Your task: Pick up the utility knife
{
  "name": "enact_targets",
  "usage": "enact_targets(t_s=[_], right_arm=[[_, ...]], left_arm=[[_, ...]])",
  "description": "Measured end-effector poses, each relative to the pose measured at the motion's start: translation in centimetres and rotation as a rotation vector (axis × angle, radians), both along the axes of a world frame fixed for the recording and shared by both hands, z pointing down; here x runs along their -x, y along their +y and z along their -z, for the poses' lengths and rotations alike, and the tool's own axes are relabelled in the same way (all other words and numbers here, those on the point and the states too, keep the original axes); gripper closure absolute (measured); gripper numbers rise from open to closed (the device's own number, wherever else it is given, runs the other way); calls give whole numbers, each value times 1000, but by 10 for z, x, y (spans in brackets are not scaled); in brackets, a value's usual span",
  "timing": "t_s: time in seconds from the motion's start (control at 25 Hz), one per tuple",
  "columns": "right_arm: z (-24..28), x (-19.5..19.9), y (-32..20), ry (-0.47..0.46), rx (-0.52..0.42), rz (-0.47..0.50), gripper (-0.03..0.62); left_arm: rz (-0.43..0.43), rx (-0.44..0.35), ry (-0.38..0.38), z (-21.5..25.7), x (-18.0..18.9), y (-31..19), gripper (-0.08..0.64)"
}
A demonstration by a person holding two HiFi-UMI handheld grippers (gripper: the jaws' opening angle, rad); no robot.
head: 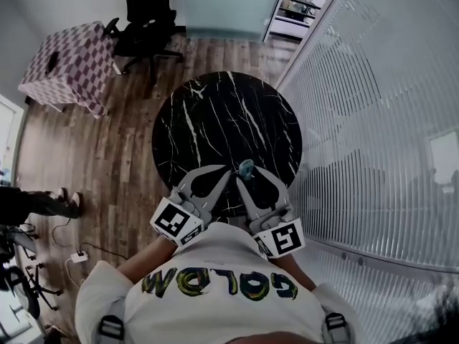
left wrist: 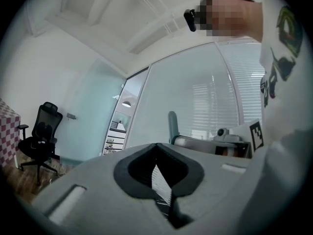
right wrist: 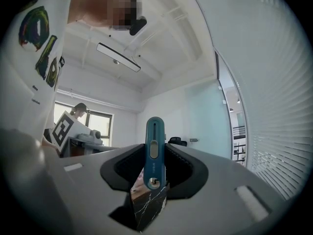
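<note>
The blue utility knife [right wrist: 155, 141] stands upright between the dark pads of my right gripper [right wrist: 155, 155], which is shut on it. In the head view the knife [head: 246, 168] pokes out of the right gripper [head: 247, 176], held close to my chest over the near edge of the round black marble table [head: 215, 113]. Beside it on the left, my left gripper [head: 224, 172] has its tips together and holds nothing. From the left gripper view, the left gripper [left wrist: 157, 146] shows shut jaws, and the knife [left wrist: 172, 126] rises beyond them.
A black office chair [head: 147, 20] and a checkered box [head: 68, 63] stand on the wood floor beyond the table. A glass wall with white blinds [head: 373, 120] runs along the right. Someone's feet [head: 64, 199] and cables lie at the left.
</note>
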State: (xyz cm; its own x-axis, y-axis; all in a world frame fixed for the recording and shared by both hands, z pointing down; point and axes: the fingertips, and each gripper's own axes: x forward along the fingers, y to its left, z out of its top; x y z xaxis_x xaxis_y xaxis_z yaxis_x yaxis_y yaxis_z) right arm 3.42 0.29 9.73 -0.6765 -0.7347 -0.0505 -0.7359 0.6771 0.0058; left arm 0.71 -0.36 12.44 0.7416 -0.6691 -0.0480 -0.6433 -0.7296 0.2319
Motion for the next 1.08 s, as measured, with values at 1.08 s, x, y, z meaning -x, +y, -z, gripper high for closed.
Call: enact_targets(t_s=[1.08], right_arm=[[-3, -9, -7, -4, 9, -8, 463]], left_arm=[[-9, 23, 6, -1, -7, -7, 555]])
